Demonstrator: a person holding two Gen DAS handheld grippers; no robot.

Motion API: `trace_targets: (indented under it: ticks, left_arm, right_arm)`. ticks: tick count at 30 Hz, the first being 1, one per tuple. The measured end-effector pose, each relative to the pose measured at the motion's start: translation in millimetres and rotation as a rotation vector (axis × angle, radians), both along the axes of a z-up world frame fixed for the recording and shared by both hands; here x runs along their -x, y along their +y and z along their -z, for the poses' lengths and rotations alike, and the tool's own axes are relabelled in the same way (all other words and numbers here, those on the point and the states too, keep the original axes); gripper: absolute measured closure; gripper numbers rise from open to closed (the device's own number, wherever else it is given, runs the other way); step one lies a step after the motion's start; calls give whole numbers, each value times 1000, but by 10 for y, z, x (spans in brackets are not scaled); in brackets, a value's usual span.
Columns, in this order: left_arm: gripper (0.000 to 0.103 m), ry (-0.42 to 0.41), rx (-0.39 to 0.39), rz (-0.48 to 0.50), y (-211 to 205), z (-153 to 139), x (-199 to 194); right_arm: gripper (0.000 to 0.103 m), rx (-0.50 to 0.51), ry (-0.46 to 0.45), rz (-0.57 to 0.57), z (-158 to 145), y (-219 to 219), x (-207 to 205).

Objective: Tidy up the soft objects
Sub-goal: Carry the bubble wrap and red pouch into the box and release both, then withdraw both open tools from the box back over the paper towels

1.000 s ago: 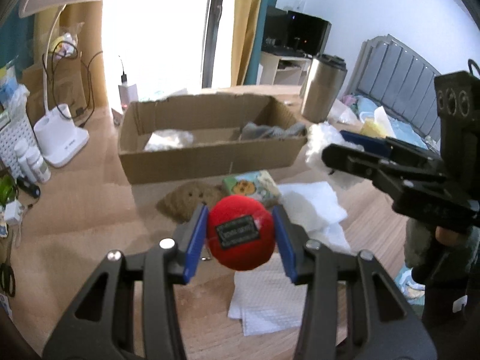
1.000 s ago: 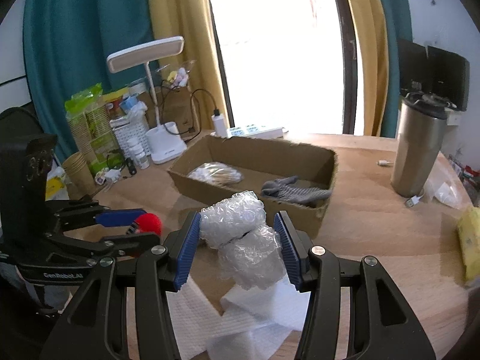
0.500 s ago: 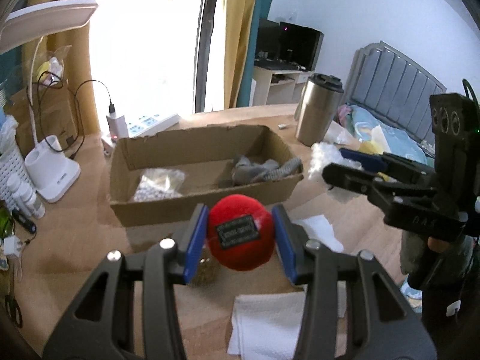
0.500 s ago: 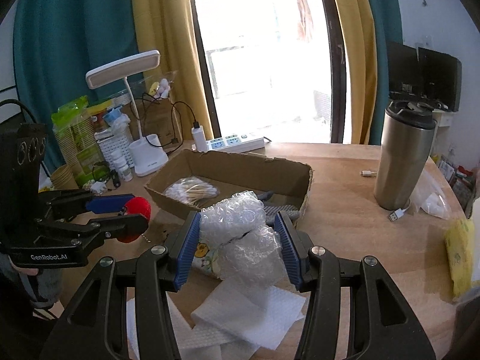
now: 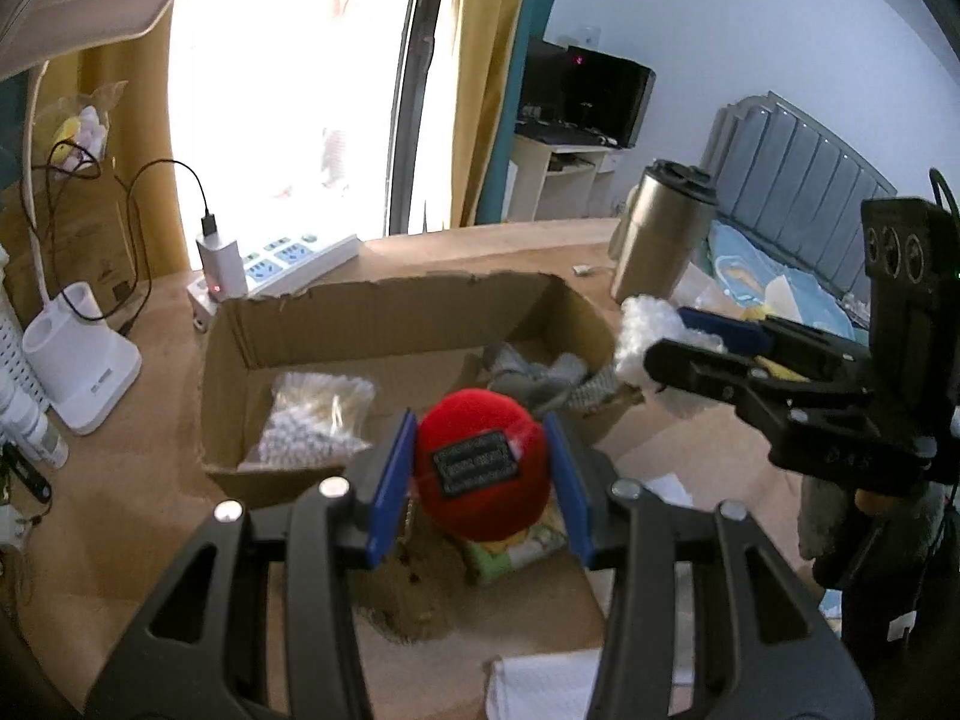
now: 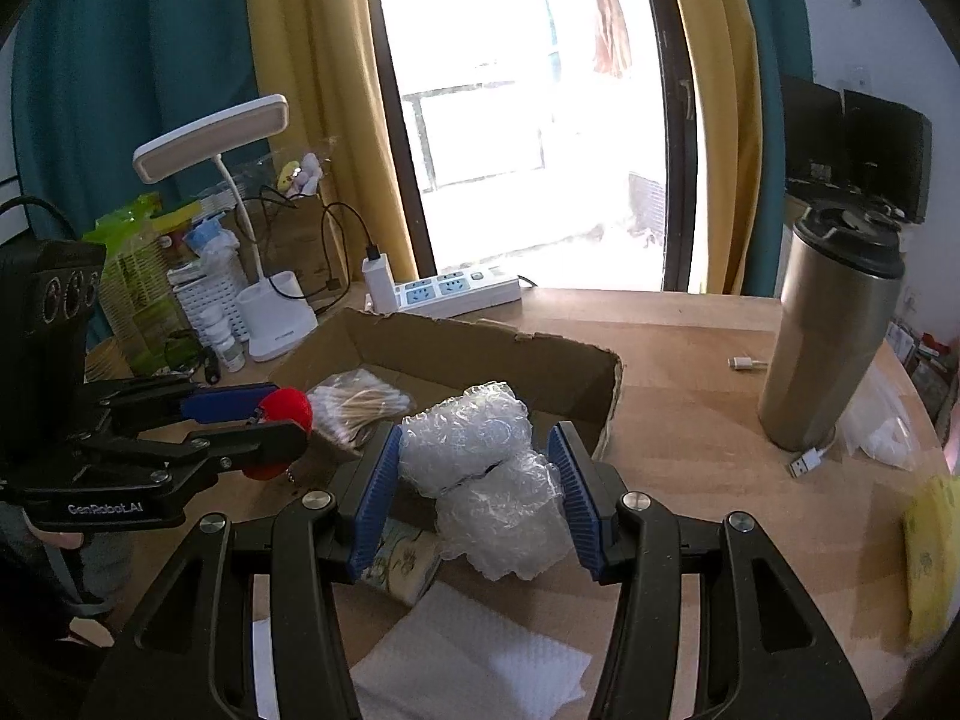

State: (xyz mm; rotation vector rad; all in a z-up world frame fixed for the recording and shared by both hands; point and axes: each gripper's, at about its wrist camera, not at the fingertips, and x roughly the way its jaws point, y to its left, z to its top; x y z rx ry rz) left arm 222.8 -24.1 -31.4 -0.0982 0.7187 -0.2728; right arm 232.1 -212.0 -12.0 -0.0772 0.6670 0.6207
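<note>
My left gripper is shut on a red plush ball with a black label, held above the near wall of the open cardboard box. My right gripper is shut on a wad of clear bubble wrap, held over the box's near right corner. The box holds a bag of cotton swabs at the left and a grey sock at the right. Each gripper shows in the other's view, the left and the right.
A brown plush, a small printed pack and white paper towels lie on the wooden table before the box. A steel tumbler stands at the right. A white desk lamp and power strip stand behind the box.
Both grippers have risen and moved forward toward the box with their loads. The red ball is now over the box's near wall; the bubble wrap is over its near right corner.
</note>
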Motion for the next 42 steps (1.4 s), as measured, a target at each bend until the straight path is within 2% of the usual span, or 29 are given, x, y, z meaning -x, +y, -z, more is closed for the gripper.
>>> trace_targets:
  ticks: [18, 29, 32, 34, 35, 36, 37, 42]
  left_arm:
    - [58, 14, 17, -26, 114, 191, -504]
    - [56, 36, 27, -11, 171, 314, -668]
    - [50, 47, 26, -9, 171, 344, -690]
    - [46, 44, 36, -7, 174, 338, -688]
    - [41, 38, 33, -13, 173, 333, -685]
    - [29, 36, 32, -20, 176, 329, -681]
    - [24, 32, 37, -29, 188, 326, -677]
    - [24, 37, 34, -40, 224, 324, -662]
  right_arm:
    - [49, -7, 13, 2, 86, 100, -595]
    - [49, 14, 37, 12, 197, 237, -786]
    - [48, 22, 39, 30, 209, 250, -824]
    - [43, 23, 33, 39, 201, 242, -828]
    - [39, 23, 34, 45, 200, 237, -835]
    - [38, 24, 36, 50, 202, 235, -845]
    - [38, 28, 37, 56, 203, 237, -853]
    - [37, 29, 34, 53, 167, 241, -831]
